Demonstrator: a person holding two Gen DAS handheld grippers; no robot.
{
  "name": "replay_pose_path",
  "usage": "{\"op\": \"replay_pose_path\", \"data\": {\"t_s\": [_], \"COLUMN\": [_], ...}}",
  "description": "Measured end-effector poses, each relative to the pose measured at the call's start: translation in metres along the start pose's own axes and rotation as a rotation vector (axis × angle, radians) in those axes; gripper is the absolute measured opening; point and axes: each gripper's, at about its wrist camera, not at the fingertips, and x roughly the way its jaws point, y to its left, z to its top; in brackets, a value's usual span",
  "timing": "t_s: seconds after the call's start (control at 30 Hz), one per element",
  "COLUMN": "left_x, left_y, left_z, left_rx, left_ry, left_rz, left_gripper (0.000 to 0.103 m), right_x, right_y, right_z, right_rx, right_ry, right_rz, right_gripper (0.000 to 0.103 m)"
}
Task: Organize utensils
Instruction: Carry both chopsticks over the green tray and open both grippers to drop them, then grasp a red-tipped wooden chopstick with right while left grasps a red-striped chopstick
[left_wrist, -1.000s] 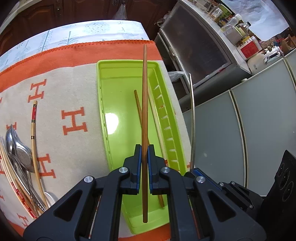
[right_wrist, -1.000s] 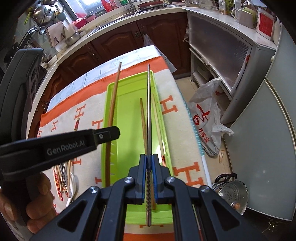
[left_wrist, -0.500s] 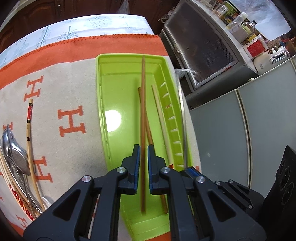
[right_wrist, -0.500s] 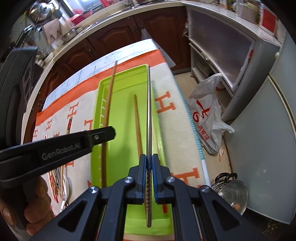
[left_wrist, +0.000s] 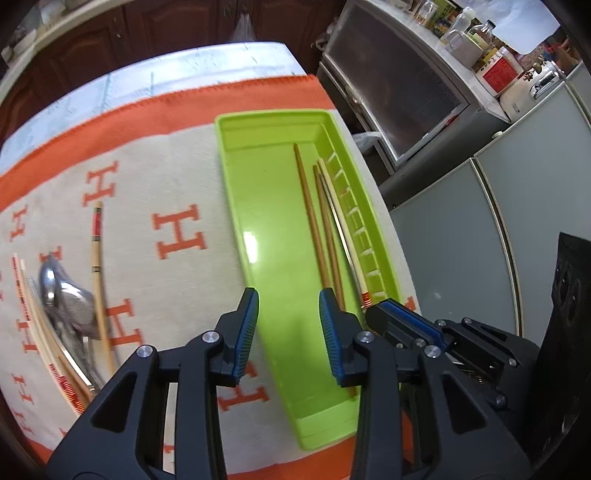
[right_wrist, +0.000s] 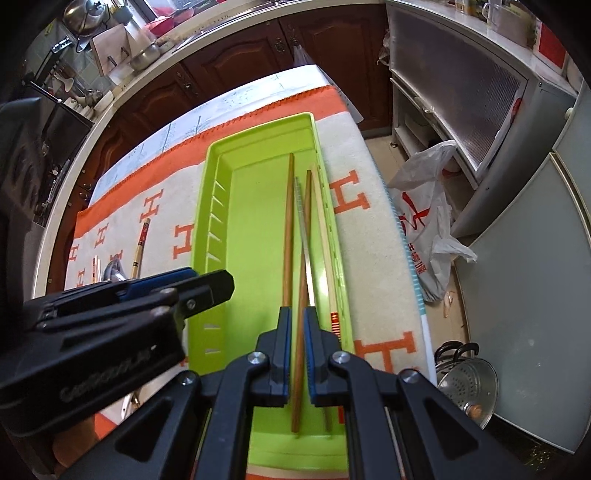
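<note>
A lime green tray (left_wrist: 273, 115) lies on the orange and cream cloth and holds several chopsticks along its right side. My left gripper (left_wrist: 290, 325) hovers over the tray's near left part. Its jaws are opening and nothing is between them. The brown chopstick (left_wrist: 312, 218) lies loose on the tray floor (right_wrist: 255, 229), beside a second brown one (left_wrist: 325, 221). My right gripper (right_wrist: 297, 312) is shut over the tray's near right end. The metal chopstick (right_wrist: 298, 199) rests in the tray, its near end hidden under a fingertip. A pale chopstick (right_wrist: 323, 229) lies along the right wall.
On the cloth left of the tray lie metal spoons (left_wrist: 62, 295) and red-banded chopsticks (left_wrist: 96, 258). The table's right edge runs close to the tray. On the floor beyond it are a plastic bag (right_wrist: 424, 229) and a steel colander (right_wrist: 465, 384). Cabinets stand behind.
My left jaws have opened and the brown chopstick has dropped into the tray. The metal chopstick no longer runs through the right jaws and now lies in the tray.
</note>
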Motion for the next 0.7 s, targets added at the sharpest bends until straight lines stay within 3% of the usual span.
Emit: {"op": "replay_pose_path", "data": {"t_s": [0.53, 0.7], "left_x": [-0.071, -0.084], "left_y": [0.043, 0.059], "left_z": [-0.059, -0.075], "left_rx": [0.044, 0.046], "left_ry": [-0.136, -0.166], "left_rz": [0.145, 0.189], "left_gripper": [0.031, 0.031], "right_x": [-0.028, -0.035], "right_y": [0.039, 0.055], "right_z": [-0.024, -0.031], "right_rx": [-0.042, -0.068], "right_ry": [-0.046, -0.064], "right_rz": [0.061, 0.059], "right_gripper": [0.008, 0.015]}}
